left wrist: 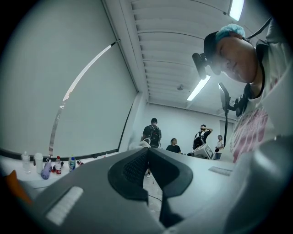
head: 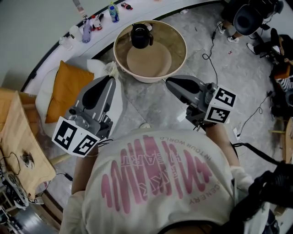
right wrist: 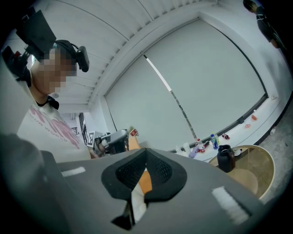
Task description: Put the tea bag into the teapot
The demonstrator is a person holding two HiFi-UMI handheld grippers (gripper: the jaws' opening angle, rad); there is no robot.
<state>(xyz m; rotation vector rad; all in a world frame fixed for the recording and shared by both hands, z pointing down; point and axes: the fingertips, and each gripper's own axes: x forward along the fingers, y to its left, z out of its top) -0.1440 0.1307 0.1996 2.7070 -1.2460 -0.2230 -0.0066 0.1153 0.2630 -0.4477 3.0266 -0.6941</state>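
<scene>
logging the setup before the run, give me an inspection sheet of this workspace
surface: round table, tan rim
job's things: black teapot on the table; pale crumpled bit, likely the tea bag, at the left gripper's tips
clutter: bottles; orange cushion
grippers: left shut on the bag, it seems; right gripper shut, empty
cables: cables lying beside the table
surroundings: people standing far off
</scene>
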